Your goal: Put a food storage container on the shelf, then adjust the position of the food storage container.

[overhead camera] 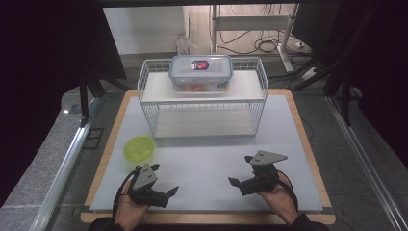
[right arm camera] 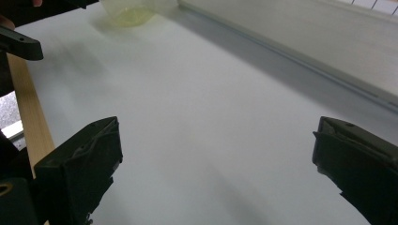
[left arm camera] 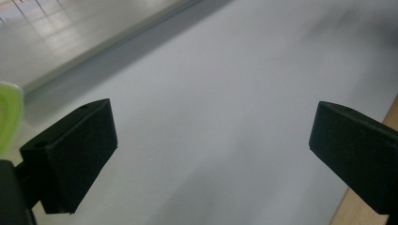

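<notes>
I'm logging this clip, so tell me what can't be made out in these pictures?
- Contents of the lidded container: high view, orange shapes behind the cloudy wall, too small to identify.
- Its lid label: too small to read.
- Green bowl: left gripper view, cut by the left edge; right gripper view, blurred.

Shallow translucent green bowl (overhead camera: 139,148), upright on the table's near-left part.
</notes>
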`<state>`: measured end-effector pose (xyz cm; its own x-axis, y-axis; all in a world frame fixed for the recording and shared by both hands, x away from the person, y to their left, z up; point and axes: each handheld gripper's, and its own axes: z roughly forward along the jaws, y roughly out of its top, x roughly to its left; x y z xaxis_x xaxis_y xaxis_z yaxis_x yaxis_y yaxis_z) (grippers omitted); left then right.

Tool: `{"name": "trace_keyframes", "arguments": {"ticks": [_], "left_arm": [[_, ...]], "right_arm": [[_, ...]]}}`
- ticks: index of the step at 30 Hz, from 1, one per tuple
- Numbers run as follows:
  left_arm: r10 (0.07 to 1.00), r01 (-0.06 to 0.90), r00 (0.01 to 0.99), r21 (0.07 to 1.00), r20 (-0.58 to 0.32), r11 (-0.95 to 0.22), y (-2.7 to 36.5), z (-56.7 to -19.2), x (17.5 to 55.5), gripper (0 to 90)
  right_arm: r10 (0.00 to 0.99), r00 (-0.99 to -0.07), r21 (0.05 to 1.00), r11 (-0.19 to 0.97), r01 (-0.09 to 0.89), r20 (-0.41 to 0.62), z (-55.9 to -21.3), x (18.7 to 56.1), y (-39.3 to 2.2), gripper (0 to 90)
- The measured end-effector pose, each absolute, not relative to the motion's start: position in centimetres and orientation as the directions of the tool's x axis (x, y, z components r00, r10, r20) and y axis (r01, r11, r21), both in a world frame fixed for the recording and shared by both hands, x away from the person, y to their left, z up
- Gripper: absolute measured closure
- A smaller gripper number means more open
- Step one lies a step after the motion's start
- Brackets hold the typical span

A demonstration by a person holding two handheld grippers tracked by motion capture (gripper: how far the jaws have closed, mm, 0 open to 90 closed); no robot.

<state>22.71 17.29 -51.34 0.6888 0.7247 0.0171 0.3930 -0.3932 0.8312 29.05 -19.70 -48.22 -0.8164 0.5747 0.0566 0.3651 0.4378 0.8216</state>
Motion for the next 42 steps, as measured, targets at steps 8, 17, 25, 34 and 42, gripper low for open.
{"name": "trace_keyframes", "arguments": {"ticks": [8, 17, 25, 34, 42], "left_arm": [[0.732, 0.421, 0.681, 0.819, -0.002, -0.39, 17.4, -51.7, 23.0, 1.5], [0.755, 0.481, 0.653, 0.804, -0.062, -0.35, 18.1, -51.3, 23.8, 5.9], [0.758, 0.465, 0.651, 0.813, -0.046, -0.35, 19.3, -50.0, 24.9, 35.1], [0.805, 0.48, 0.591, 0.826, -0.055, -0.296, 21.9, -48.6, 27.0, 71.7], [0.85, 0.497, 0.521, 0.835, -0.071, -0.235, 25.1, -48.0, 29.1, 89.9]], "right_arm": [[0.581, -0.813, 0.796, 0.474, 0.377, 0.039, -49.3, 28.9, -19.9, 1.7], [0.595, -0.803, 0.788, 0.48, 0.385, 0.029, -49.8, 29.4, -20.1, 1.9], [0.605, -0.796, 0.784, 0.48, 0.393, 0.029, -50.1, 29.7, -20.3, 2.3], [0.609, -0.792, 0.78, 0.481, 0.401, 0.032, -50.4, 29.9, -20.3, 2.5], [0.616, -0.788, 0.777, 0.483, 0.403, 0.025, -50.5, 30.0, -20.3, 2.8]]}}
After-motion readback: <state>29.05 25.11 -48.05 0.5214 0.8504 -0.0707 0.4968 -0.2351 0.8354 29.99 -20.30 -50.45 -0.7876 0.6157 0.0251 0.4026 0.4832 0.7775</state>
